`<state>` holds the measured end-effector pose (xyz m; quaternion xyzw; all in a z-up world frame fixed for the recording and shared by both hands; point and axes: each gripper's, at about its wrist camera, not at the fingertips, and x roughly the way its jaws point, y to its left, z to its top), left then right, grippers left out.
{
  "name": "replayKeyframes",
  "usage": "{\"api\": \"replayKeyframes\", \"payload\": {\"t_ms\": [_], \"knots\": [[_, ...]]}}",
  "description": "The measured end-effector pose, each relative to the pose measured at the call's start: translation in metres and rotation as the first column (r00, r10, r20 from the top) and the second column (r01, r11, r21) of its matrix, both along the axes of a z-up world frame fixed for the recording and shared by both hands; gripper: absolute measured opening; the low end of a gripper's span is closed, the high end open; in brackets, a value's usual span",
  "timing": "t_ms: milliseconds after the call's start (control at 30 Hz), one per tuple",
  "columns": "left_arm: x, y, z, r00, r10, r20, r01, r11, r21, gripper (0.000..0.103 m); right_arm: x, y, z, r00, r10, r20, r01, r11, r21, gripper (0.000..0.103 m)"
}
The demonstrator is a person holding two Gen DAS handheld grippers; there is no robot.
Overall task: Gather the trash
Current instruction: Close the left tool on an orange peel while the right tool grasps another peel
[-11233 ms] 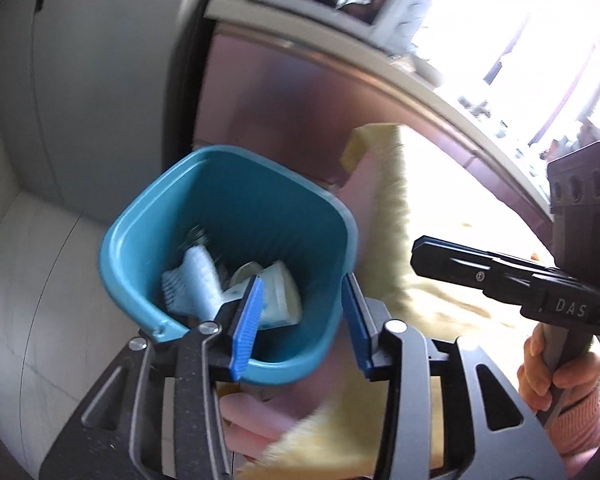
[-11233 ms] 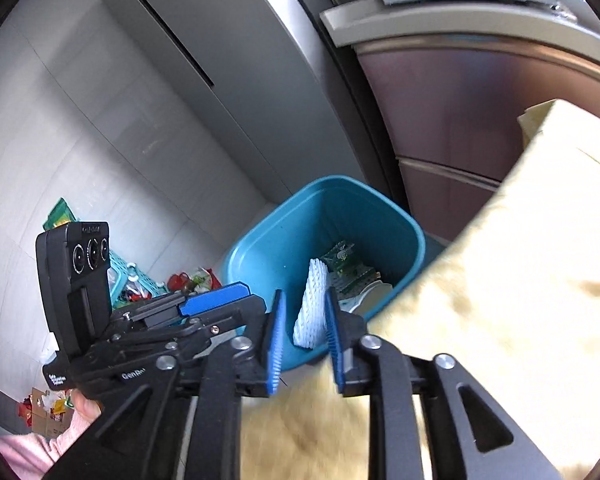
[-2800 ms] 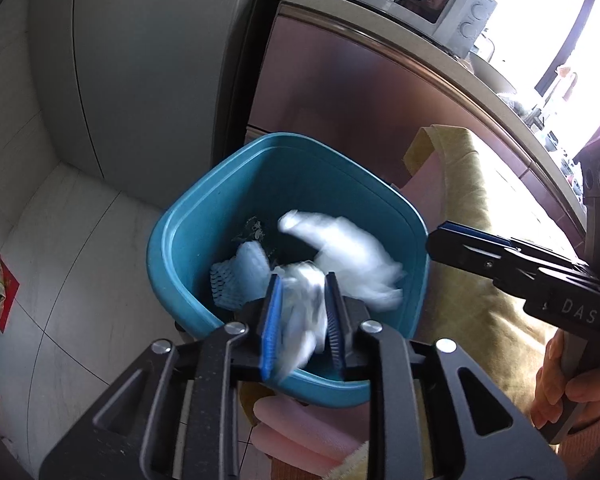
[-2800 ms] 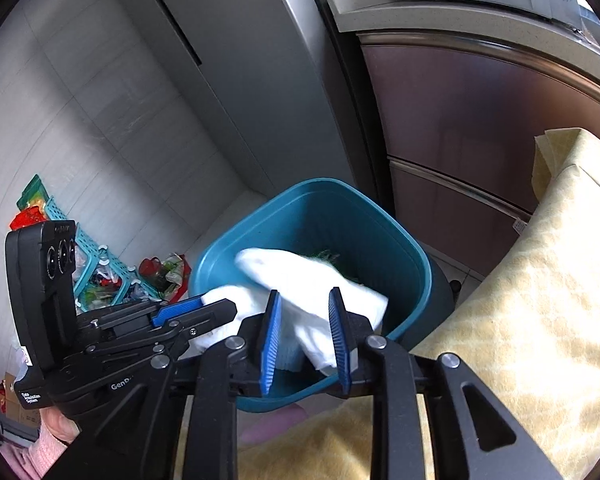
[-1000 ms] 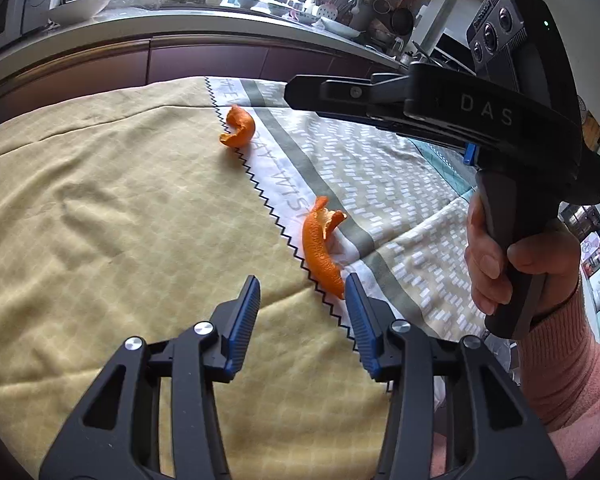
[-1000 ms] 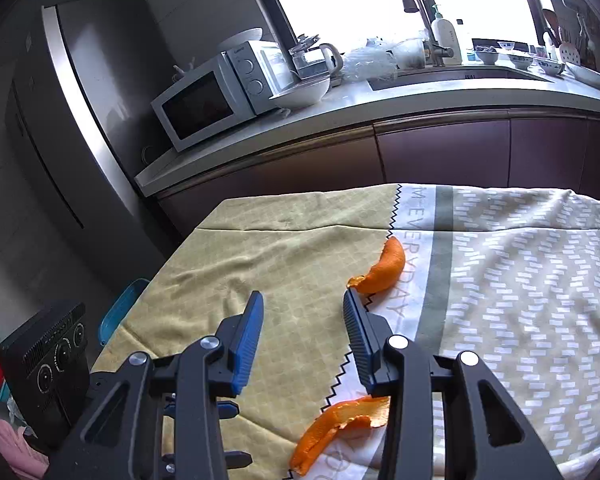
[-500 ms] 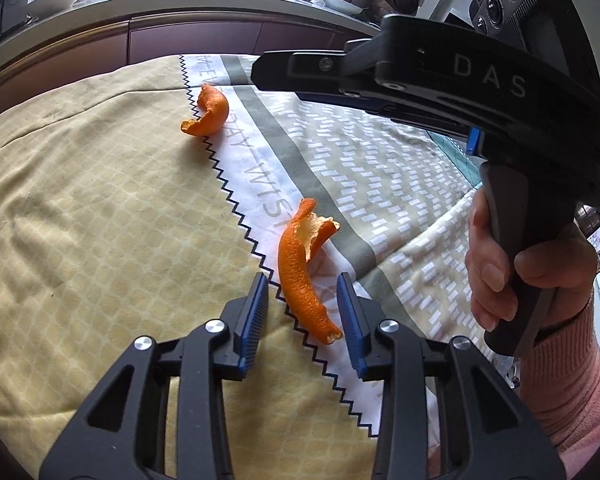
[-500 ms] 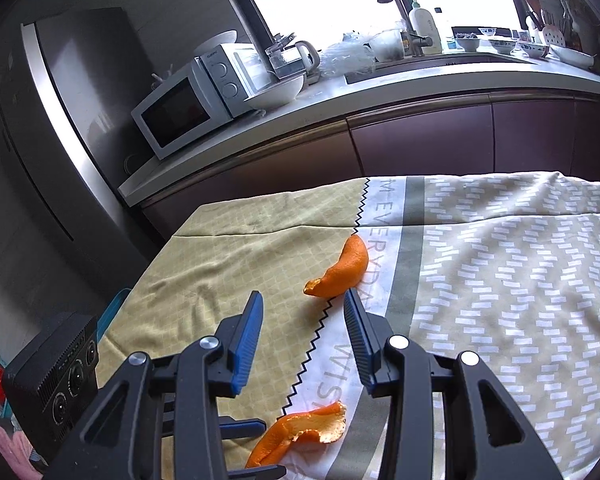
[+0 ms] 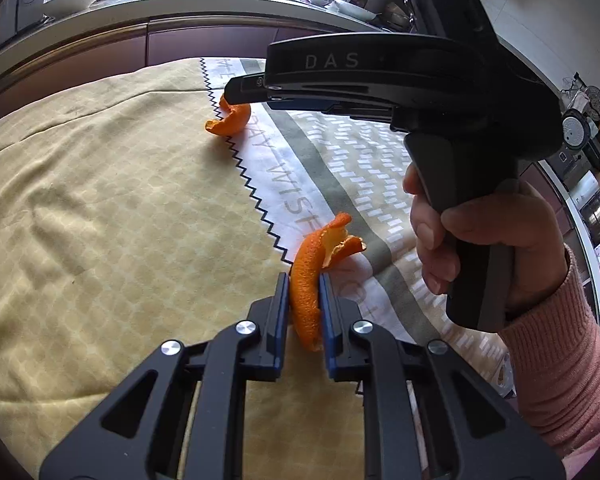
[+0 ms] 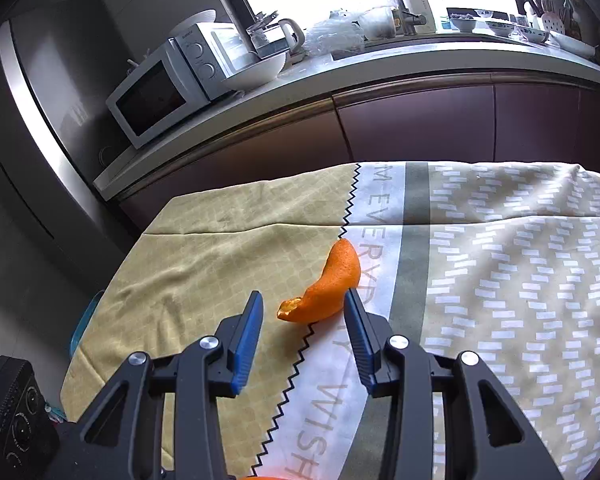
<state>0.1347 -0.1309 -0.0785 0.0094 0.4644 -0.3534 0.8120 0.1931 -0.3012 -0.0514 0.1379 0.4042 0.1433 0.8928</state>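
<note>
Two pieces of orange peel lie on a yellow and grey tablecloth [image 9: 100,208]. My left gripper [image 9: 304,300] is shut on the near peel [image 9: 306,280], which still rests on the cloth. The far peel [image 9: 230,120] lies beyond it, under the tip of my right gripper [image 9: 240,92]. In the right wrist view my right gripper [image 10: 302,316] is open, with the far peel [image 10: 328,288] lying on the cloth just ahead between its blue fingertips [image 10: 248,332].
A kitchen counter [image 10: 380,60] with a microwave [image 10: 168,88], bowls and a kettle runs behind the table. A fridge [image 10: 40,120] stands at the left. The rim of the blue trash bin [image 10: 84,320] shows past the table's left edge.
My left gripper has closed on the near orange peel. My right gripper has moved forward so the far peel lies between its open fingers.
</note>
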Motion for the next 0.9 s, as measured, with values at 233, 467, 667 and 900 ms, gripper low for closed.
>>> {"api": "replayKeyframes", "payload": {"t_ms": [233,467,667,900], "knots": [[-0.004,0.025,0.011,0.998,0.051,0.032,-0.051,0.999,-0.009,0.015,0.016,-0.005,-0.014,0.998,-0.040,-0.046,0.041,0.999,0.031,0.040],[-0.004,0.050,0.017,0.994,0.104,0.028,-0.104,0.994,-0.019,0.015,0.024,-0.001,-0.022,0.997,-0.046,-0.068,0.048,0.998,0.026,0.038],[-0.009,0.064,0.019,0.992,0.125,0.030,-0.125,0.992,-0.028,0.015,0.026,-0.003,-0.028,0.995,-0.057,-0.085,0.061,0.997,0.041,0.020],[-0.006,0.081,0.019,0.984,0.176,0.039,-0.175,0.984,-0.020,0.015,0.018,-0.001,-0.024,0.997,-0.043,-0.066,0.046,0.998,0.045,0.017]]}}
